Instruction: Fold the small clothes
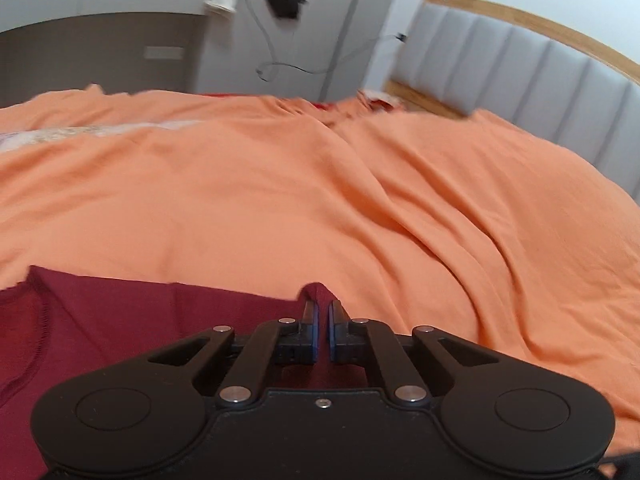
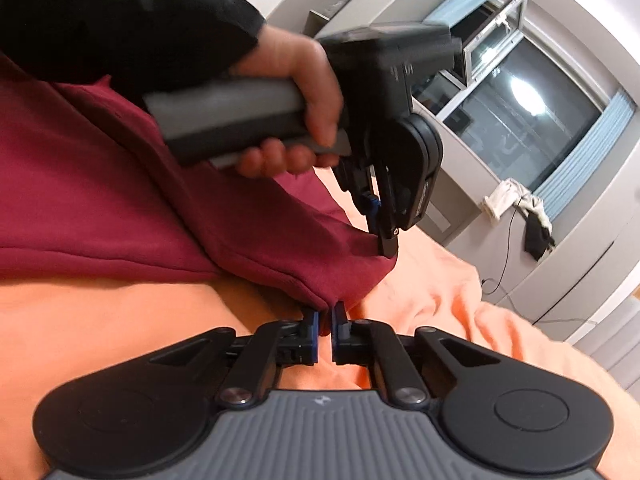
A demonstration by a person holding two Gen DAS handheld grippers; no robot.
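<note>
Now both hand-held grippers are clamped on the garment (image 1: 132, 320), a dark red knit piece lying low in the frame over the orange sheet (image 1: 280, 184) of the bed. From the left wrist camera, the left hand-held gripper (image 1: 323, 308) sits at bottom centre with its jaws nearly together, a small peak of red cloth pinched between the tips; the rest of the garment spreads toward the lower left, a stitched seam curving along its edge. From the right wrist camera, the right hand-held gripper (image 2: 325, 312) at bottom centre pinches a hemmed corner of the garment (image 2: 120, 208), which fills the left half of that frame. Above it, near the middle, the left hand-held gripper (image 2: 384, 240) bites another fold of the same hem, held by a hand (image 2: 296, 92) in a black sleeve (the two grippers are close together along one edge). Behind, a grey padded headboard (image 1: 520, 76) with wood trim stands at upper right of the left view, and a window (image 2: 516, 120) shows at upper right of the right view, with white and black clothes (image 2: 520, 208) draped on a ledge beneath it.
</note>
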